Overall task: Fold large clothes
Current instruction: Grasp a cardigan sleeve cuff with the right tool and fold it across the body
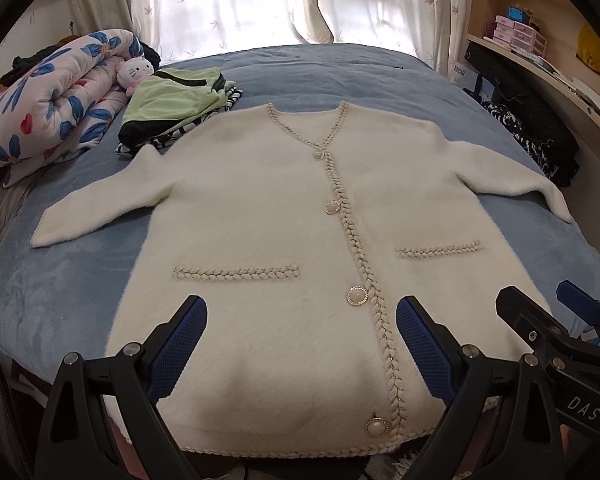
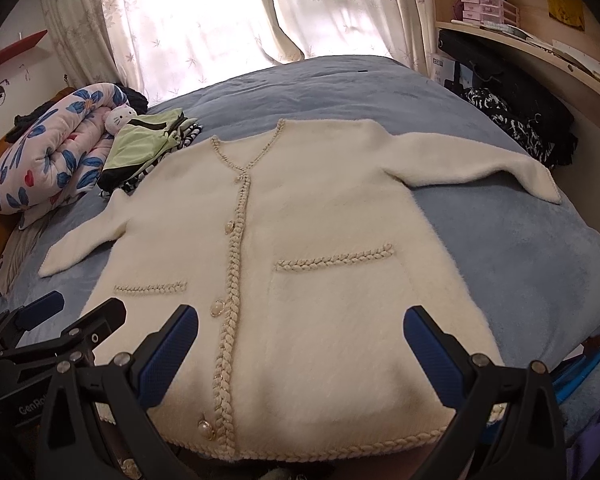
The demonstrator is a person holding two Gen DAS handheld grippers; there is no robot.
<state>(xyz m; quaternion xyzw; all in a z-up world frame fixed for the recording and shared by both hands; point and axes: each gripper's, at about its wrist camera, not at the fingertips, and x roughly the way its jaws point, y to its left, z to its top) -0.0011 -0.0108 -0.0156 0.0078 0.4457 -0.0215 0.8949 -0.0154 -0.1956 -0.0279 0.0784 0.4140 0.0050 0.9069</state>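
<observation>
A cream fluffy cardigan [image 1: 268, 216] [image 2: 332, 232] lies flat and buttoned on the blue bed, front up, both sleeves spread outward. It has braided trim, pearl buttons and two pocket trims. My left gripper [image 1: 300, 320] hovers open above the hem near the lower buttons, nothing between its blue pads. My right gripper [image 2: 300, 328] is open too, above the right half of the hem. In the left wrist view the right gripper [image 1: 548, 312] shows at the right edge. The left gripper [image 2: 72, 312] appears at the left edge of the right wrist view.
A rolled floral quilt [image 1: 48, 96] with a white plush toy [image 1: 134, 70] sits at the far left of the blue bed [image 1: 340, 72]. Folded green and black clothes [image 1: 172, 108] lie beside the cardigan's left shoulder. Dark patterned clothes [image 1: 528, 136] and shelves [image 1: 540, 32] stand to the right; curtains hang behind.
</observation>
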